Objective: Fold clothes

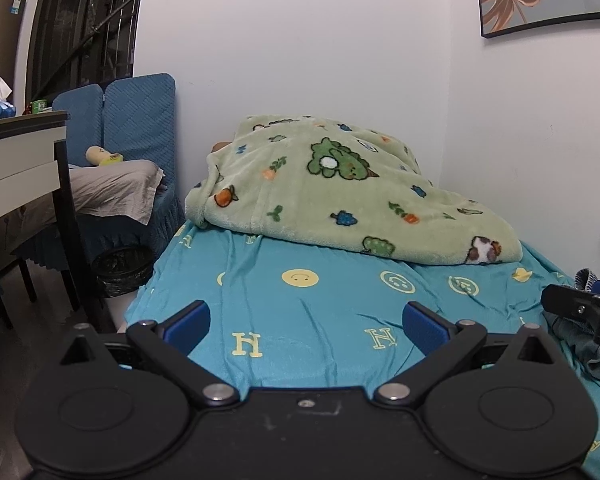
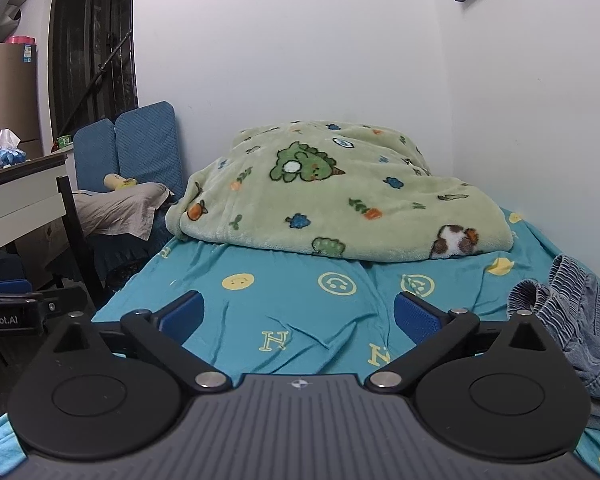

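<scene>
Claws (image 1: 306, 322) (image 2: 299, 314) spread, empty; denim garment (image 2: 572, 320) crumpled, axis unclear.

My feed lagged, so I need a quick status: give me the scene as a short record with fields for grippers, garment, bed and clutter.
left gripper: open, holding nothing, over the sheet
right gripper: open, holding nothing, over the sheet
garment: denim piece, crumpled, unfolded, at the right edge of the bed, to the right of both grippers
surface: bed with teal sheet, wrinkled
clutter: green blanket heaped at the far end by the wall
beside bed: blue chair and desk on the left
fold progress: not started
</scene>
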`<state>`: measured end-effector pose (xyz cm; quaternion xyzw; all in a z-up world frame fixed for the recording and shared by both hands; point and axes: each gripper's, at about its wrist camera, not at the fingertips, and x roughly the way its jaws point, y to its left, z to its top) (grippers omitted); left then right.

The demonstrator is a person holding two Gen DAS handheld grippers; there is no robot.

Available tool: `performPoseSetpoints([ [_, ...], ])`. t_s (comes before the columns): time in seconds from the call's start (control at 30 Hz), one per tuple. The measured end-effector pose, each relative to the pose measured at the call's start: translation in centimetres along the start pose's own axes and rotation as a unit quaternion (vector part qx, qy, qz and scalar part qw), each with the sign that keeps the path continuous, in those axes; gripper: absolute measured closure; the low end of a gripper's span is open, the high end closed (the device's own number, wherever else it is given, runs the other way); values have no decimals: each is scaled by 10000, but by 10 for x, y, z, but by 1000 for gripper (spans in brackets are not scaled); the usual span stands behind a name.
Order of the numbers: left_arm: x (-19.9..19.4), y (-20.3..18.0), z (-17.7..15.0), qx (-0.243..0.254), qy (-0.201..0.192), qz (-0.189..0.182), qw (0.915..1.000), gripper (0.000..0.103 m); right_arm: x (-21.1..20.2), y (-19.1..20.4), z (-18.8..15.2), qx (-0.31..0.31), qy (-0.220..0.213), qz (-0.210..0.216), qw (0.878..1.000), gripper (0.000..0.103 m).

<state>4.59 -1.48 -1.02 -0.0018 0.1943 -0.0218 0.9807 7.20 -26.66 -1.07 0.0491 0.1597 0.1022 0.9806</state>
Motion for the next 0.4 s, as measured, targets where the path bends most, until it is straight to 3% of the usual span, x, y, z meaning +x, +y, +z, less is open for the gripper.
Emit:
performPoseSetpoints([
  [0.4,3,-1,0,-38,52,35,10000,0,2,-1,0,-30,39,-68,10000,0],
])
